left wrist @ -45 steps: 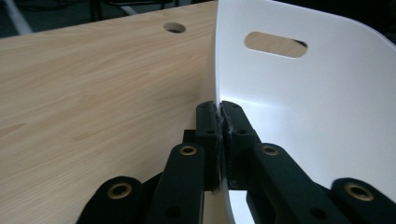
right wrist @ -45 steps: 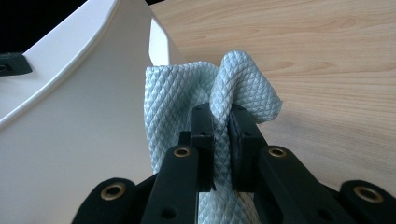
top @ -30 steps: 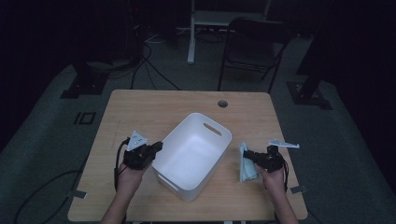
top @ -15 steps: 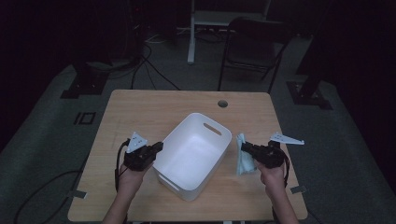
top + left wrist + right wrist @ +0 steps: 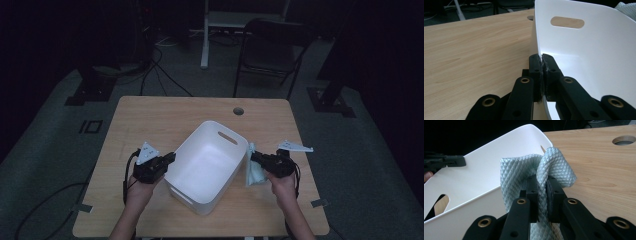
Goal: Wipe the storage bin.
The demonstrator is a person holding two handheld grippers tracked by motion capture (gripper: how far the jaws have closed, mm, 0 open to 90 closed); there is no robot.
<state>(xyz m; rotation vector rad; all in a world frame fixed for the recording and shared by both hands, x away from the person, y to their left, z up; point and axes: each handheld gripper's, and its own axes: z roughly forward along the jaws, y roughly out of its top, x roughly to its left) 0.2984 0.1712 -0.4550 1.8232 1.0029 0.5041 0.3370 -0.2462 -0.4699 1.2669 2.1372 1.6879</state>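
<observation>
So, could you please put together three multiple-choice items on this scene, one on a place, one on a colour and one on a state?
1. Where is the cloth?
A. inside the tub
B. in the right gripper's jaws, just outside the tub
C. flat on the table's far edge

2. What colour is the tub?
A. white
B. red
C. black

3. What is the left gripper doing?
A. hanging open above the table
B. gripping the cloth
C. clamped on the tub's wall

Answers:
1 B: the right gripper pinches the pale blue cloth beside the tub's rim.
2 A: the tub is white in every view.
3 C: the left gripper view shows both jaws pressed on the thin wall.
</observation>
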